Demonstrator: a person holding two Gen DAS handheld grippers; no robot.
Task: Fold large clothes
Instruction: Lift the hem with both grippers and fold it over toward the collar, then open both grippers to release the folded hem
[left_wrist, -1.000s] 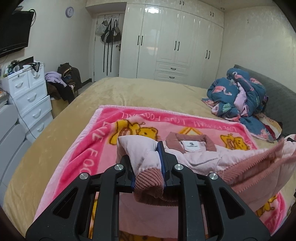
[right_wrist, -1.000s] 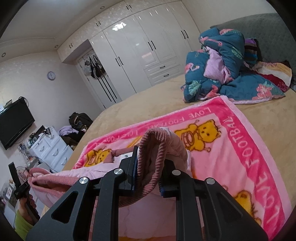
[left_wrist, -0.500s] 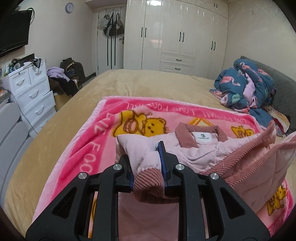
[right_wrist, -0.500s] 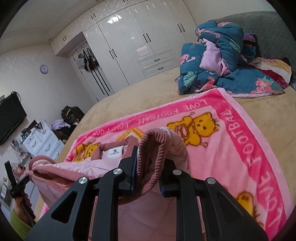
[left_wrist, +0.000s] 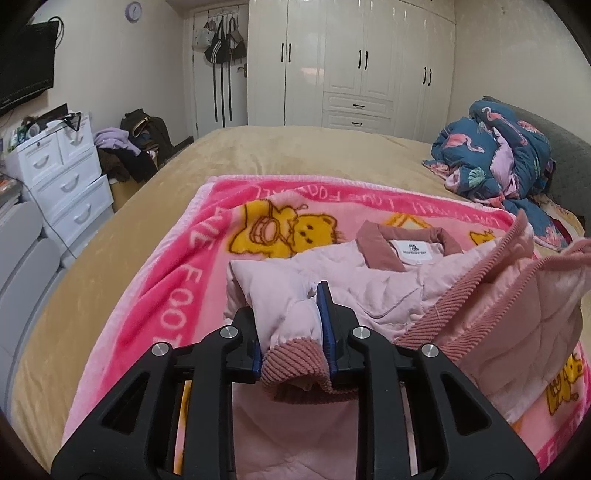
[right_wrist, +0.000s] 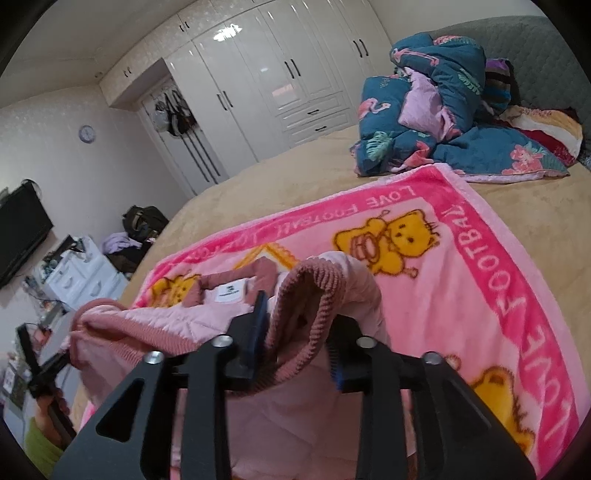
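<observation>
A pale pink quilted jacket (left_wrist: 369, 280) with dusty-rose ribbed cuffs and collar lies on a pink bear-print blanket (left_wrist: 177, 280), its white neck label (left_wrist: 413, 253) facing up. My left gripper (left_wrist: 290, 328) is shut on one ribbed sleeve cuff (left_wrist: 291, 354), held low over the jacket's chest. In the right wrist view my right gripper (right_wrist: 295, 339) has its jaws opening. The other ribbed cuff (right_wrist: 310, 288) droops loosely between them, slack against the blue pads. The jacket (right_wrist: 166, 321) spreads to the left over the blanket (right_wrist: 461, 295).
A heap of blue flamingo quilts (left_wrist: 495, 158) lies at the far right of the tan bed by a grey headboard (right_wrist: 546, 55). White drawers (left_wrist: 62, 173) and bags (left_wrist: 144, 140) stand left of the bed. White wardrobes (left_wrist: 354, 62) line the far wall.
Both grippers have sunk toward the blanket with the sleeves. The right jaws have parted, and the cuff that they pinched now hangs slack between them. The left grip is unchanged.
</observation>
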